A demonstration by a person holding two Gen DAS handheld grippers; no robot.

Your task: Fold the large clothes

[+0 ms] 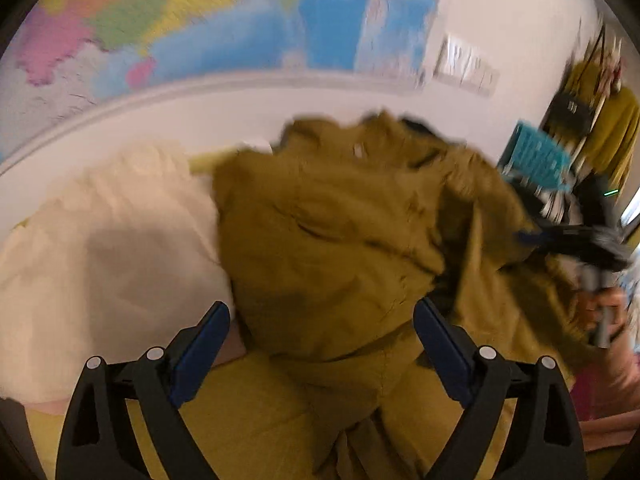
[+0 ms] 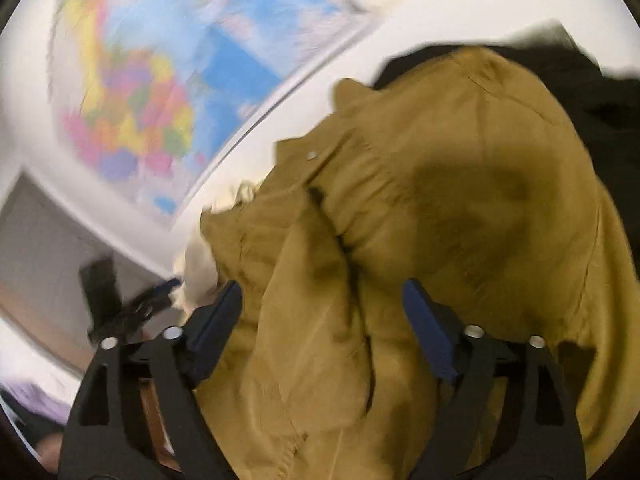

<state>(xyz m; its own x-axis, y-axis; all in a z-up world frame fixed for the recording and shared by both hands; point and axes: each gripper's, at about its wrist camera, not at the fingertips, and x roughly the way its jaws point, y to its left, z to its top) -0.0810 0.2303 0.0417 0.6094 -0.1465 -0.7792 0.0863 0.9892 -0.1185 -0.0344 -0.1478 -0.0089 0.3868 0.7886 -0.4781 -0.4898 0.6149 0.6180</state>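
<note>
Both views motion-blurred. Olive-brown jacket bunched in a heap, filling the view ahead of the left hand-held gripper; fingers spread wide, fabric lying between and below them, not pinched. Right hand-held gripper likewise spread, jacket folds bulging between its fingers. White cloth just left of jacket. Wall map behind.

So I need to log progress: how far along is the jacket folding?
Nothing looks folded yet. The mustard jacket is a crumpled heap beside a white garment. Both the left gripper and right gripper are open with jacket fabric between their fingers. Spreading it flat and every fold remain.
</note>
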